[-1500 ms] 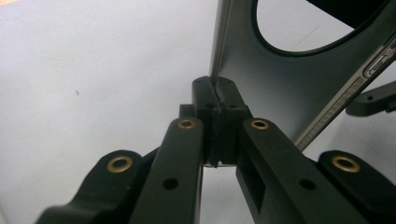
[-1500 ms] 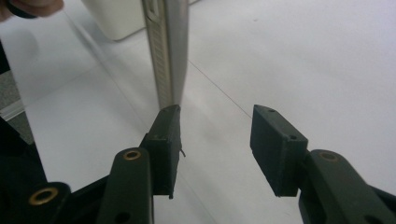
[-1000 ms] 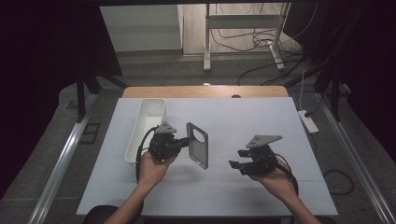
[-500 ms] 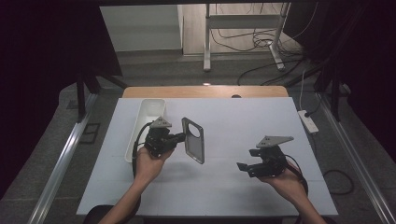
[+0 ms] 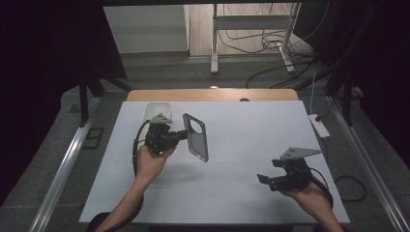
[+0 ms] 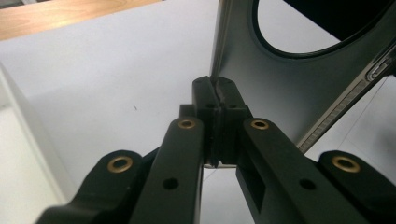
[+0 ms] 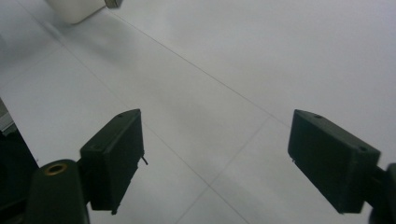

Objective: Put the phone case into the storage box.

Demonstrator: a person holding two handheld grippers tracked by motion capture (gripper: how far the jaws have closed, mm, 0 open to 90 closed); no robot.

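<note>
A dark phone case [image 5: 196, 138] with a round camera hole hangs above the white table [image 5: 241, 125], standing on edge. My left gripper [image 5: 184, 134] is shut on its side edge. In the left gripper view the two jaws [image 6: 215, 91] pinch the thin rim of the case [image 6: 266, 88]. My right gripper [image 5: 263, 180] is at the front right of the table, apart from the case. Its jaws have just been opening and hold nothing; in the right gripper view its fingers [image 7: 116, 156] stand wide over bare table.
A long white tray [image 5: 158, 108] lies at the back left, partly behind the left gripper; its corner shows in the right gripper view [image 7: 77, 10]. A wooden edge [image 5: 212, 94] borders the table's far side. A power strip [image 5: 319, 124] and cables lie on the floor at the right.
The left gripper carried the case to the left and farther back, toward the tray. The right gripper drew away to the right and nearer the front edge, its jaws wider apart.
</note>
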